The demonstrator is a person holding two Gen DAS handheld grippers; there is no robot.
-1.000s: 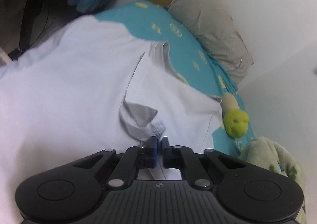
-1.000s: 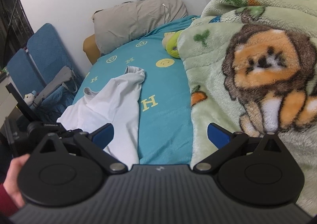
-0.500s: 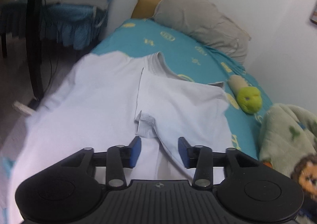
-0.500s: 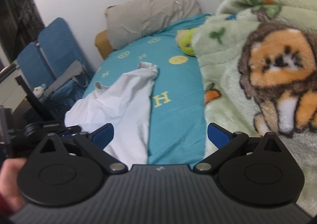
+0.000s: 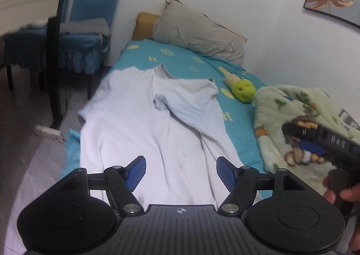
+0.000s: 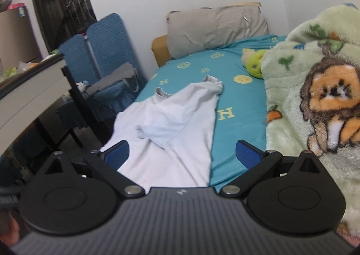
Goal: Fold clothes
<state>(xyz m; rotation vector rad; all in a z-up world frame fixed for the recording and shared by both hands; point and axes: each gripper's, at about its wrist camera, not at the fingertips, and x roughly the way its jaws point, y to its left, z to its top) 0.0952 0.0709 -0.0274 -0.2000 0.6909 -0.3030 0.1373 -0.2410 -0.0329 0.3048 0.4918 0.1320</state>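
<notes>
Bed (image 5: 243, 142): teal sheet with yellow letters and smiley faces, running back to the wall.
Blanket (image 6: 299, 106): green fleece with a lion print, heaped along the bed's right side.
Shirt (image 5: 144, 119): white T-shirt lying flat on the sheet's left half, collar toward the pillow; its right sleeve and side are folded over onto the body, and its left edge hangs past the bed edge.
Pillow (image 5: 198, 32): grey, leaning against the wall at the head of the bed.
Chair (image 5: 90, 20): blue-covered, left of the bed.
Toy (image 5: 244, 91): green plush on the sheet between shirt and blanket.
Left gripper (image 5: 180, 172): above the shirt's lower part, jaws opening, nothing between them.
Right gripper (image 6: 182, 153): jaws wide apart, empty, over the shirt's right edge and the sheet.
</notes>
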